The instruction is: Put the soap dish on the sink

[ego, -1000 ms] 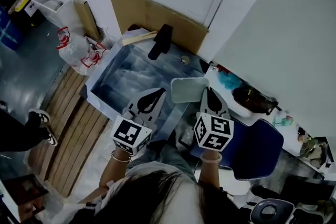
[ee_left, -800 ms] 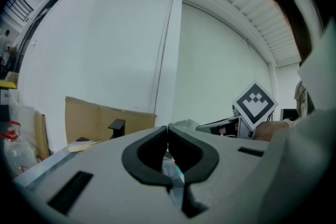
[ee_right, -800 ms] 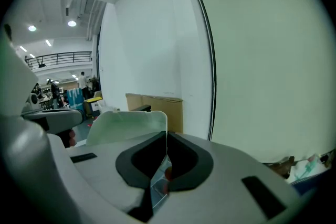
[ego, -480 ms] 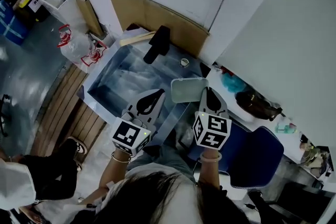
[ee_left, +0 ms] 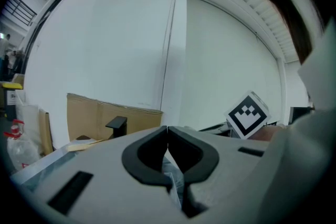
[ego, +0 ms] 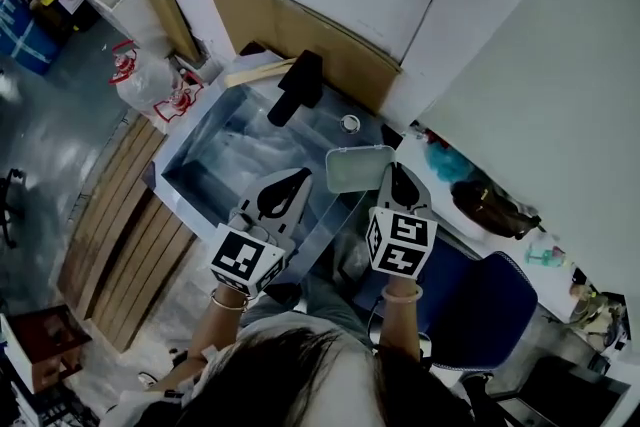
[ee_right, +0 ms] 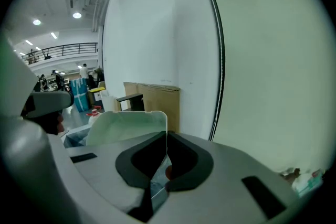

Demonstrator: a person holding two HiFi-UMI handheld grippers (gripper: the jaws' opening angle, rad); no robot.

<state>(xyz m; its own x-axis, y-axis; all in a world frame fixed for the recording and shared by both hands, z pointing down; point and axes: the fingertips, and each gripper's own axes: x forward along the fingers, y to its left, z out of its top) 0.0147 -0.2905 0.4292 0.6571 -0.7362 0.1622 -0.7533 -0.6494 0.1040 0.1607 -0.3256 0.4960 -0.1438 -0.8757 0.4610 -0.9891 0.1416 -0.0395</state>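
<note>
The soap dish [ego: 358, 168] is a pale, rounded rectangular tray, held up in the air over the sink's right rim. My right gripper [ego: 392, 173] is shut on its right edge; in the right gripper view the soap dish [ee_right: 127, 125] stands out to the left of the closed right gripper [ee_right: 167, 139]. The sink [ego: 205, 147] is a steel basin with a black faucet [ego: 293, 86] at its back. My left gripper [ego: 288, 183] hovers over the sink's front right part, shut with nothing in it; in its own view the left gripper [ee_left: 167, 134] has its jaws touching.
Brown cardboard [ego: 290, 30] leans on the white wall behind the sink. A white plastic bag [ego: 150, 80] lies to the sink's left, wooden slats [ego: 115, 235] on the floor. A blue chair [ego: 478, 300] and cluttered white counter [ego: 470, 190] are on the right.
Both grippers and the soap dish hold nearly the same place over the sink. A person at the lower left has left the view.
</note>
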